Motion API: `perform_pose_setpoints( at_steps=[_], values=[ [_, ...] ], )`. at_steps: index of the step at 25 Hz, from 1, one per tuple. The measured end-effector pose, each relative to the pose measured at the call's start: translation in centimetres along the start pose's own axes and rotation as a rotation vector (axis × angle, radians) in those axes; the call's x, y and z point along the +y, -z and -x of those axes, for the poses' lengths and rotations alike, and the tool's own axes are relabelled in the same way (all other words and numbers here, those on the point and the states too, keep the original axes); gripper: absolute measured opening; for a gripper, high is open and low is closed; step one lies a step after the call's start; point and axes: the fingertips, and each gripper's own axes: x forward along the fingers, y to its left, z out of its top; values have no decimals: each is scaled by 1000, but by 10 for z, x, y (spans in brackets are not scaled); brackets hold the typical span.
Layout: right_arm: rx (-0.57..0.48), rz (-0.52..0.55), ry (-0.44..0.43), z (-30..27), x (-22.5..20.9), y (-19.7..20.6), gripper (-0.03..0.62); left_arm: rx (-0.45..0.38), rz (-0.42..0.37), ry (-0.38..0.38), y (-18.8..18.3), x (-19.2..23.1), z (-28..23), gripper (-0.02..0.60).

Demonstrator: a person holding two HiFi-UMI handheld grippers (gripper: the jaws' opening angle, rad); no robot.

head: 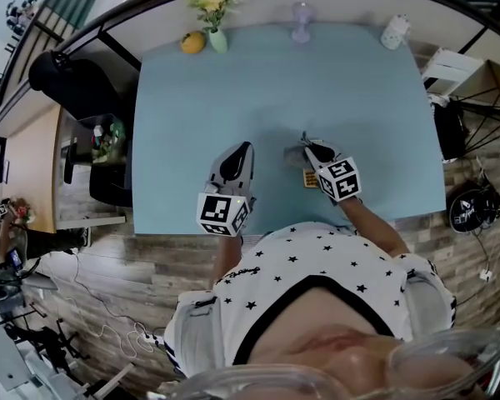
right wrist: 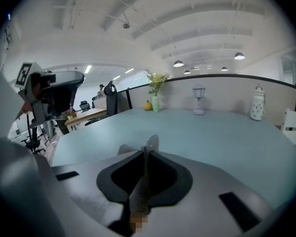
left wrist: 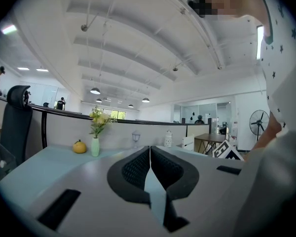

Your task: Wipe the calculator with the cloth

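Two tools work over the table [head: 275, 82]. Our right tool [right wrist: 144, 154] pinches the cloth [right wrist: 137, 194] right at the calculator [head: 310, 178], and our left tool [left wrist: 149, 152] sits closed and empty to the calculator's left. We should lay the cloth flat, press lightly, and brace the calculator against sliding.

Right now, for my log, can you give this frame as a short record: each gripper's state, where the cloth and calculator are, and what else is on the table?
left gripper: fingers together, nothing between them
right gripper: fingers shut on the grey cloth
calculator: on the blue table, under the right gripper, partly hidden
cloth on calculator: cannot tell
far edge of table: flower vase, yellow fruit, small lantern, white jar
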Motion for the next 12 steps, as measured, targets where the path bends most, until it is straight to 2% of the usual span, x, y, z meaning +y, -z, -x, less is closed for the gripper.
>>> perform_pose_setpoints(
  at_steps=[7, 12],
  values=[
    [104, 61, -43, -12, 16, 31, 34, -8, 7, -47, 0, 5, 14, 31],
    [126, 77, -42, -13, 13, 35, 34, -5, 12, -60, 0, 4, 15, 31]
  ],
)
